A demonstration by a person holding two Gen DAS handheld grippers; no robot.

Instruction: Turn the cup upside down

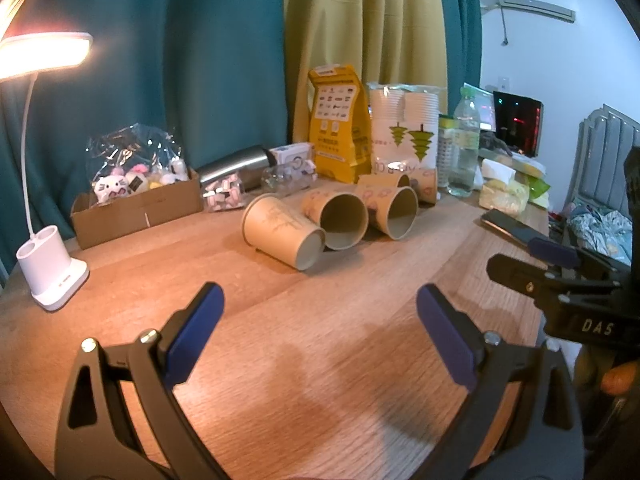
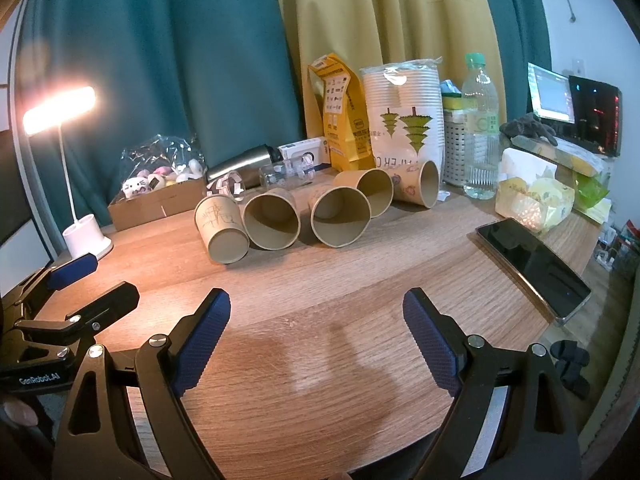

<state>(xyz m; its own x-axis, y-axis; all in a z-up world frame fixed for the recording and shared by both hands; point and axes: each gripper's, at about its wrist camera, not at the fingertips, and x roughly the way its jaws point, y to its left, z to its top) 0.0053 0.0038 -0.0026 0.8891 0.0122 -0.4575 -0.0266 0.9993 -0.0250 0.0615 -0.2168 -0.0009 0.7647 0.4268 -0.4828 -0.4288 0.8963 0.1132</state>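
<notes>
"DAS" on right gripper (image 1: 560, 264); "GenRobot.AI" on left gripper (image 2: 92, 280)

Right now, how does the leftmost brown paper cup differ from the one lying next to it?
The leftmost brown paper cup shows its closed base to the right wrist camera; the neighbouring brown paper cup shows its open mouth. The leftmost one has a dark line drawing visible on its side; no marking is visible on its neighbour from here. Both lie on their sides on the wooden table, close together, neither held by a gripper.
</notes>
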